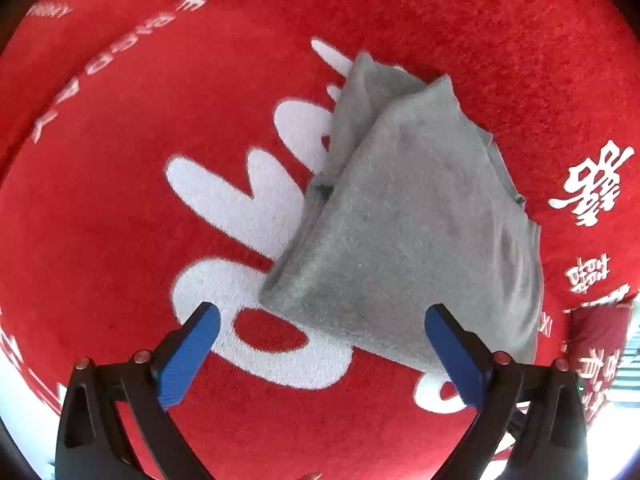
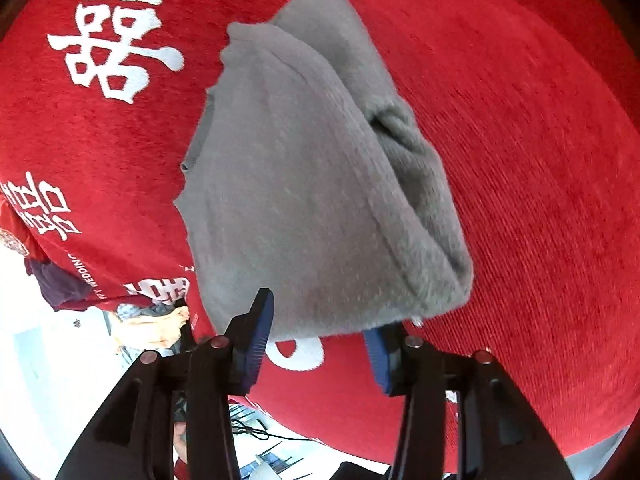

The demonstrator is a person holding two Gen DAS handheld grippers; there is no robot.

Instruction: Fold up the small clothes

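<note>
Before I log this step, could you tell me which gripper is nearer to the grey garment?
Right. The right gripper has its open fingers at the grey garment's near edge; the left gripper, also open, hangs just short of it.

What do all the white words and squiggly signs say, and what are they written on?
"THE" on the red cloth, near the top of the left wrist view.
"WEDDING", partly cut off, on the same cloth at the left edge of the right wrist view.
Big double-happiness character "囍", white on the red cloth.
Large white rounded letters beside the grey garment: partly covered, not readable.
Other curved lettering and small Chinese characters: too distorted or blurred.
The garment carries no text.
</note>
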